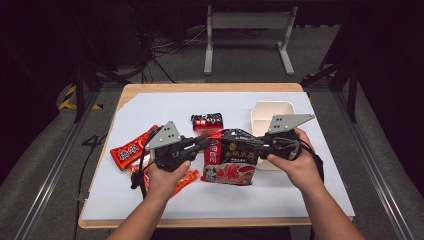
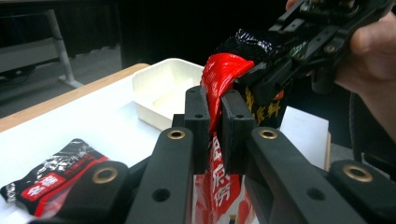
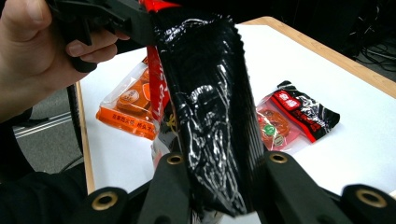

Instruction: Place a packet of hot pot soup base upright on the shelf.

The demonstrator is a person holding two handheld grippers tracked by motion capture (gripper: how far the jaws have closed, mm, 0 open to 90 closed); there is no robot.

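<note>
Red-and-black foil, the large sauce packet hangs upright above the bench, just in front of the white divided box. My left fingers pinch its red top-left edge. My right fingers pinch its black top-right edge. Both hands hold it off the white sheet. A small black-and-red packet lies behind it, an orange packet to its left.
</note>
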